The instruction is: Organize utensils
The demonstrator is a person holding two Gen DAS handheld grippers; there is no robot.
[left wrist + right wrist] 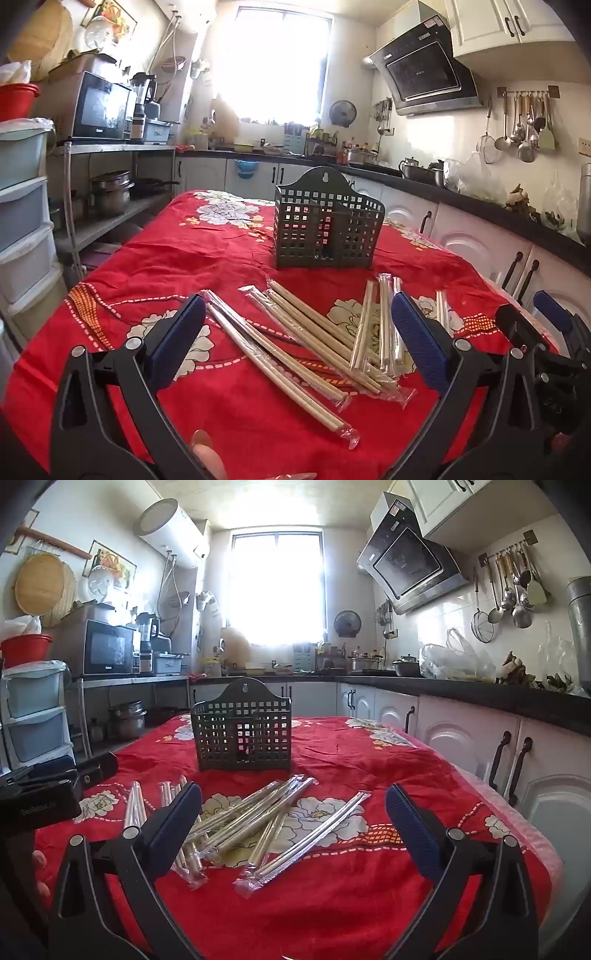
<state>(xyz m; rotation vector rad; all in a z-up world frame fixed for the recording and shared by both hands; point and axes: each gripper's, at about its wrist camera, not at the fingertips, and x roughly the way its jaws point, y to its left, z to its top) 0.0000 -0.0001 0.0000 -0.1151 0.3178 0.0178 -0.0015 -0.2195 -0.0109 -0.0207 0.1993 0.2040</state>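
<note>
Nothing sorted yet: wrapped chopsticks (314,332) scattered loose on the near red tablecloth (221,254), dark holder basket (327,221) standing empty at the far middle. Left gripper (297,339) and right gripper (293,829) both spread wide, holding nothing. Every pair left to collect.

Backlit, blown-out window (275,62), heavy fisheye.
Daylight floods in at top centre of both views, glare washing out nearby walls; tablecloth (332,886) well lit, sharp; frame corners vignette black, edges curve strongly.

One basket (327,221); two tongs (299,339)
</note>
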